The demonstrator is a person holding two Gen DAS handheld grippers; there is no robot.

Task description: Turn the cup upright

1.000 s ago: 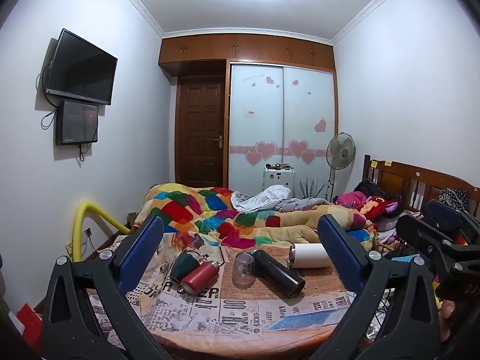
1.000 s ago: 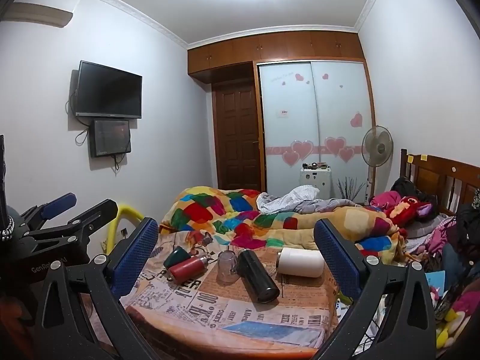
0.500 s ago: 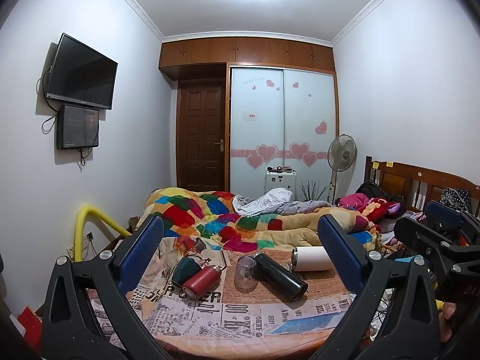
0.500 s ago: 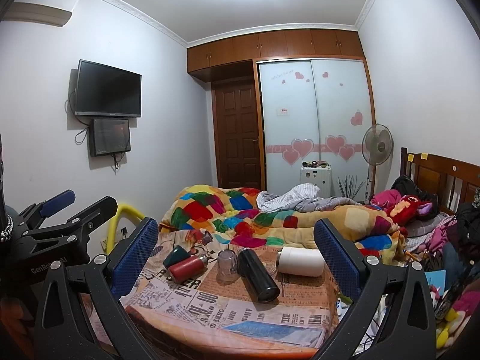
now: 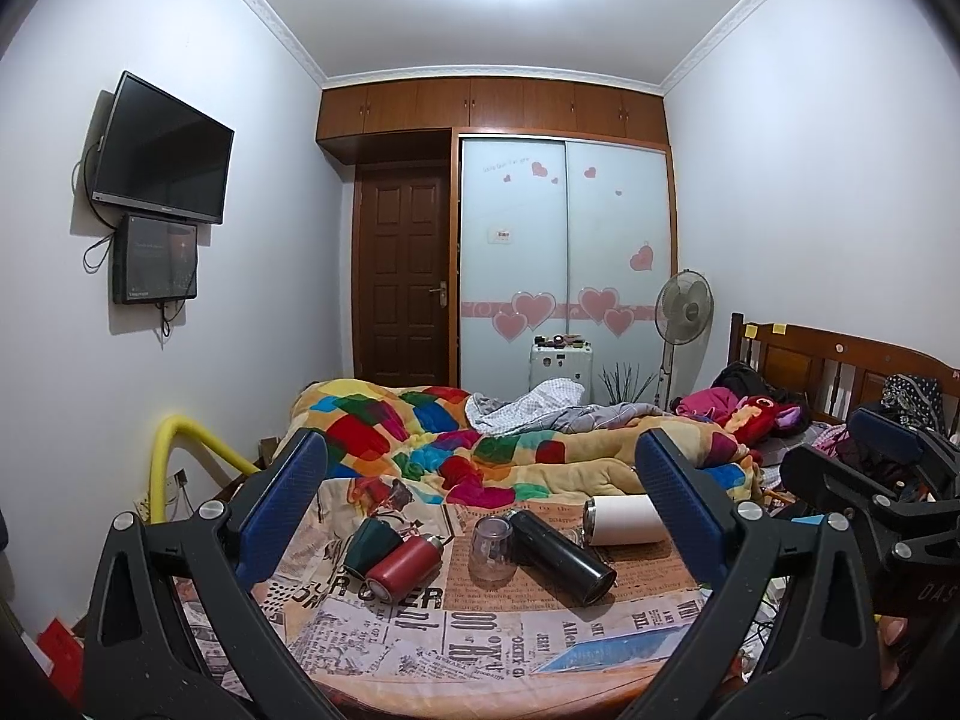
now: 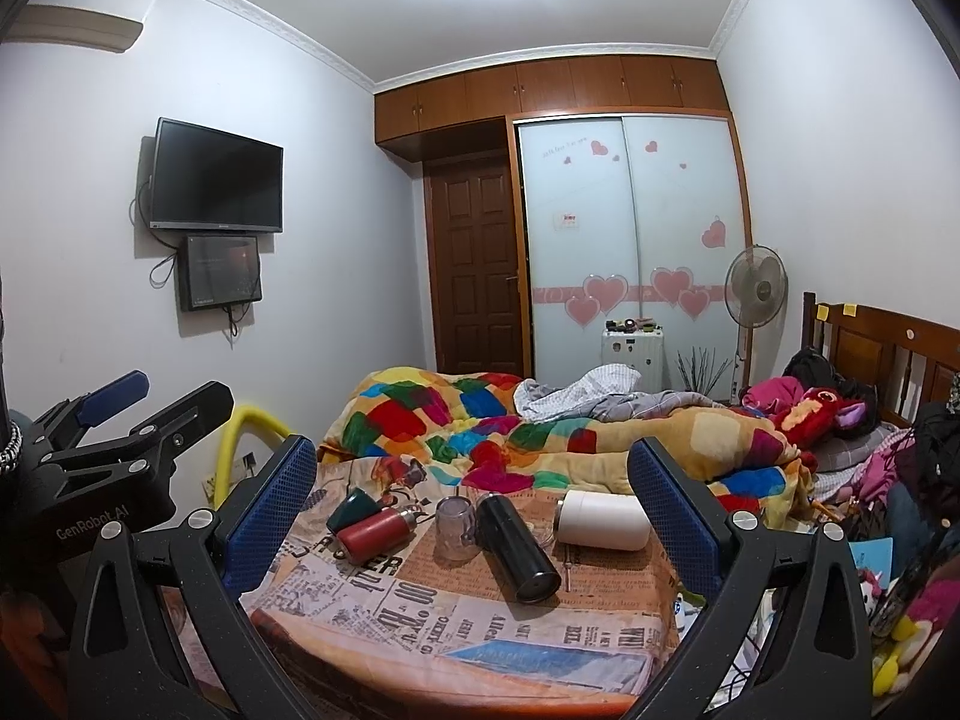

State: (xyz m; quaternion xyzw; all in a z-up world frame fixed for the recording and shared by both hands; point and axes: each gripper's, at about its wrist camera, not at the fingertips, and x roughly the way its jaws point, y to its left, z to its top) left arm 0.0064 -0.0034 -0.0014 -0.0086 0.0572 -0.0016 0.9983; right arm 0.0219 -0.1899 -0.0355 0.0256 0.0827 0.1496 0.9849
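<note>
Several cups and flasks lie on a table covered with a newspaper-print cloth [image 5: 480, 630]. A clear glass cup [image 5: 491, 549] stands upside down near the middle; it also shows in the right wrist view [image 6: 454, 528]. On their sides lie a dark green cup [image 5: 371, 546], a red flask [image 5: 403, 559], a black flask [image 5: 561, 555] and a white tumbler [image 5: 624, 520]. My left gripper [image 5: 480, 498] is open and empty, held back from the table. My right gripper [image 6: 474, 492] is open and empty too, also short of the cups.
A bed with a patchwork quilt [image 5: 456, 438] lies right behind the table. A yellow padded rail [image 5: 180, 450] stands at the left. The right gripper's body [image 5: 870, 492] shows at the right of the left wrist view. Clutter and toys [image 6: 900, 600] sit at the right.
Both views have tilted up a little, so the table and cups sit lower in frame. The cups have not moved and both grippers stay open.
</note>
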